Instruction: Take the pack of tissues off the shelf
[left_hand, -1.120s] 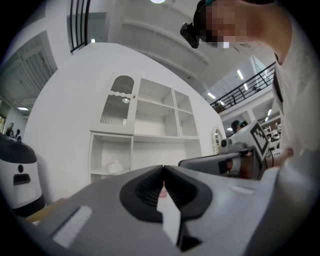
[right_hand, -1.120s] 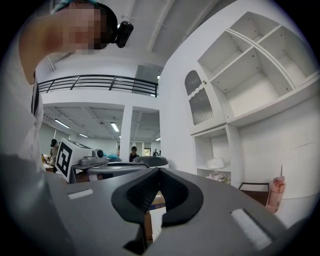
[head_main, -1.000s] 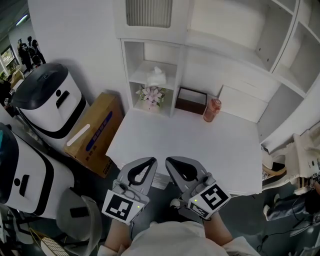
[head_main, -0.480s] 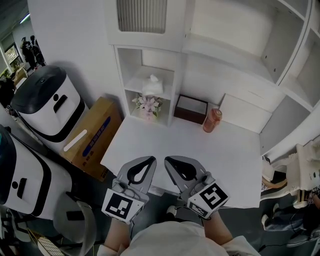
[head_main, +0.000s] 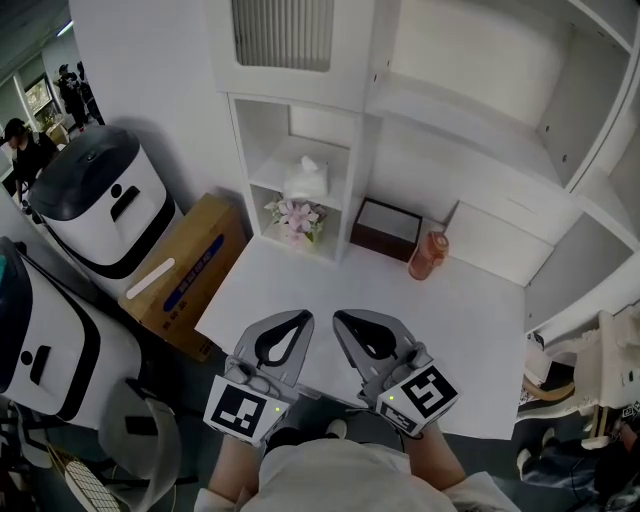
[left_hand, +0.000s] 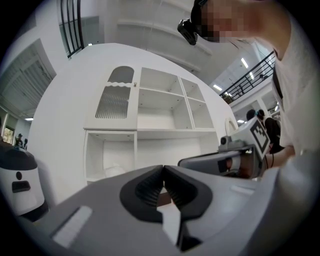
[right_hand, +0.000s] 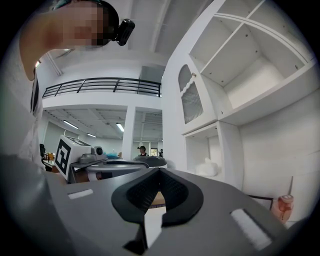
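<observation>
The white pack of tissues (head_main: 305, 180) sits on the middle shelf of a narrow white cubby (head_main: 262, 150) at the back of the white table (head_main: 450, 320). It also shows as a pale lump in the left gripper view, tissues (left_hand: 114, 171), and in the right gripper view, tissues (right_hand: 207, 167). My left gripper (head_main: 303, 317) and right gripper (head_main: 340, 318) hover side by side over the table's near edge, far short of the shelf. Both point level toward the shelf, shut and with nothing between their jaws. The left gripper (left_hand: 163, 167) and right gripper (right_hand: 159, 171) show their tips touching.
Pink flowers (head_main: 298, 213) stand in the cubby below the tissues. A dark brown box (head_main: 386, 228) and an orange cup (head_main: 428, 257) stand at the table's back. A cardboard box (head_main: 185, 270) and white-and-black machines (head_main: 100, 205) stand on the left. Bigger shelves (head_main: 480, 120) rise at the right.
Both grippers have moved forward together over the table's near edge toward the shelf. The shelf and table have shifted in the head view. Both jaws stayed shut.
</observation>
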